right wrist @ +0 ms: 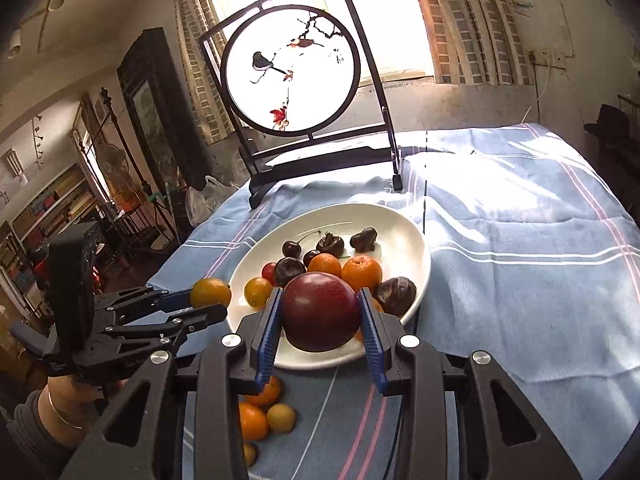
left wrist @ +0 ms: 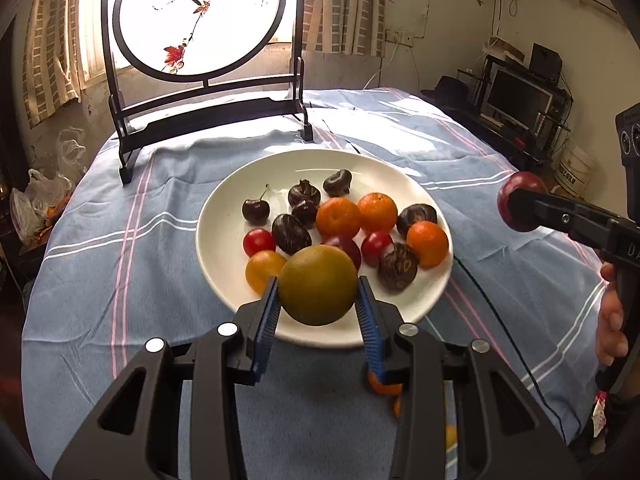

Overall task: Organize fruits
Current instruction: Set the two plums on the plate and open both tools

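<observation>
Both grippers lift fruit off the white plate (left wrist: 224, 264) — one piece each.

The left gripper (left wrist: 318, 300) has its jaws narrowed onto a yellow-green round fruit (left wrist: 318, 285); the right gripper (right wrist: 320, 312) clamps a dark red plum (right wrist: 322, 306) the same way, both held above the plate's near rim, probably for sorting by kind. Small oranges (right wrist: 256, 416) already lie grouped on the blue striped tablecloth (right wrist: 520, 280) just before the plate. Cherries, oranges and water chestnuts remain on it. Behind stands a round bird-painted screen (left wrist: 200, 16) against a sunlit window.
</observation>
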A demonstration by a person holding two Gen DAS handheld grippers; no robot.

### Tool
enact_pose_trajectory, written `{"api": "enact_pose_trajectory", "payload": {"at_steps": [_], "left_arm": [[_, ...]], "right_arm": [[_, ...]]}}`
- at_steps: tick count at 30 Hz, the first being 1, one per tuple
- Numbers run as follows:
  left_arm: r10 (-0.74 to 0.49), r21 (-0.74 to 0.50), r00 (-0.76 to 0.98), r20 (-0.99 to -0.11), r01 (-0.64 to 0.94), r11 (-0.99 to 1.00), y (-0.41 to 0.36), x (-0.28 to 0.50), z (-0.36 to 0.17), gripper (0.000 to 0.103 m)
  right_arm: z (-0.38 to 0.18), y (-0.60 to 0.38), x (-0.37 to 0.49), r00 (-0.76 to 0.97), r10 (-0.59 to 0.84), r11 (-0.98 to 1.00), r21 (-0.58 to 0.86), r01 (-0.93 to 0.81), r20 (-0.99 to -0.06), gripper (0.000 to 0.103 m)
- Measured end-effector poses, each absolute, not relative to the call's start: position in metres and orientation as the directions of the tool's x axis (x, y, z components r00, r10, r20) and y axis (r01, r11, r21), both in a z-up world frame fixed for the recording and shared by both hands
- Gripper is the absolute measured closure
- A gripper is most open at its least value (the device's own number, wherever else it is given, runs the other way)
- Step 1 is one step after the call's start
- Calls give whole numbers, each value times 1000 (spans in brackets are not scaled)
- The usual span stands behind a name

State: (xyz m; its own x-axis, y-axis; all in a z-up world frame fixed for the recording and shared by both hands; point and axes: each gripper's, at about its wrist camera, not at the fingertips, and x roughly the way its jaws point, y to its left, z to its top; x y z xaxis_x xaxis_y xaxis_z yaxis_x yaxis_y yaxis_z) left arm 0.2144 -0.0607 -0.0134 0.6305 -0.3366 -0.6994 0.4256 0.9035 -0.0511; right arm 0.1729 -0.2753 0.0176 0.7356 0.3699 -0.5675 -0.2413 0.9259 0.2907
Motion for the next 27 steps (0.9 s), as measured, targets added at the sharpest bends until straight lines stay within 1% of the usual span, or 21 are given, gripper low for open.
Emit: {"api": "enact_pose_trajectory", "payload": {"at_steps": [7,8,9,10,11,12,16,20,24,27], "left_arm": [[-331,-102,590,-736,388,916,-74,270,-33,66],[-331,-103,583,-742,389,915,-76,274,-35,65],[-332,-104,582,-743,390,915,-76,276,-37,62],[-326,-101,585,-742,383,918,-76,278,-37,57],[-320,-101,595,-737,371,923,-74,277,-36,43],[-321,-108,611,-724,359,927,-70,275,-33,35],[-337,-123,639,-691,355,927,-54,253,-19,33],[-338,-66,634,-696,413,908,-49,199,-19,33],[-364,-17,597,-715,506,863,-57,128,-33,34],[-359,23,590,-724,540,841,-70,87,-48,34]], "right_arm": [[-13,-253,244,678,340,938,286,-195,-652,65],[-16,-250,250,673,336,940,279,-196,-659,63],[-18,-246,254,674,328,943,269,-195,-662,61],[-19,-243,256,677,324,945,263,-195,-661,55],[-19,-241,255,689,309,950,249,-189,-656,45],[-16,-241,253,703,296,954,237,-183,-646,43],[-4,-245,230,721,306,951,235,-201,-621,43],[-1,-256,182,724,322,946,234,-224,-610,43],[-15,-268,130,720,312,950,227,-216,-620,43],[-28,-275,102,708,314,948,247,-199,-633,43]]}}
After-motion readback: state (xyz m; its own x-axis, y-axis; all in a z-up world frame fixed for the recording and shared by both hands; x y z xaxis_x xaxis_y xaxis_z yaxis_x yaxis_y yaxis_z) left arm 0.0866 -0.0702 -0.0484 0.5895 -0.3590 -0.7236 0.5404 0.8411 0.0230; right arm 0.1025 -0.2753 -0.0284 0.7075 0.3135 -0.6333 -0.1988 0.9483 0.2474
